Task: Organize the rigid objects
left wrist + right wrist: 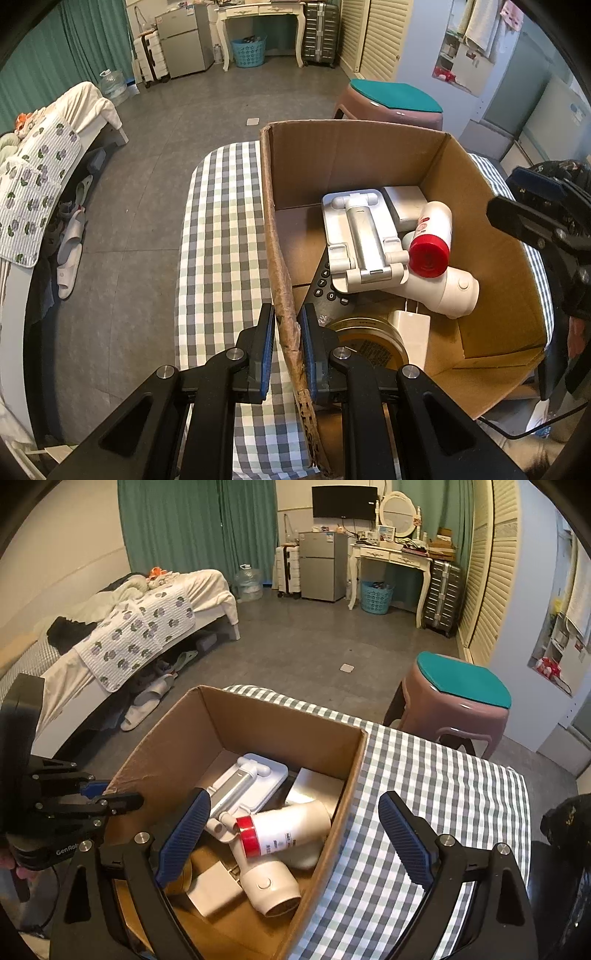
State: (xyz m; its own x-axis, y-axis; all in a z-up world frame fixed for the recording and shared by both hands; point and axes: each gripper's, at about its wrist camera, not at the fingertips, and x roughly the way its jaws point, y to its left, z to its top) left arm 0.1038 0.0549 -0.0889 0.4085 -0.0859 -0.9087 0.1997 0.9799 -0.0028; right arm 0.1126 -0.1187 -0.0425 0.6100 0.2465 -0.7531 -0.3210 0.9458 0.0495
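An open cardboard box (pixel 351 158) stands on the checked tablecloth (pixel 221 240). Inside lie a white phone stand (pixel 360 236), a white bottle with a red cap (pixel 432 240), a white handheld device (pixel 443 291), a black keypad handset (pixel 327 291), a gold tin (pixel 369 343) and a white charger (pixel 410 332). My left gripper (pixel 288 332) is shut on the box's left wall. My right gripper (pixel 293 805) hangs above the box's right wall (pixel 347 812) with its jaws wide apart and nothing pressed between them. The red-capped bottle (pixel 288 830) lies below it.
A pink stool with a teal cushion (pixel 458 698) stands just beyond the table. A bed (pixel 147 627) with slippers under it runs along the left. A dark object (pixel 565 819) sits at the table's right edge. The checked cloth (pixel 424 794) spreads to the right of the box.
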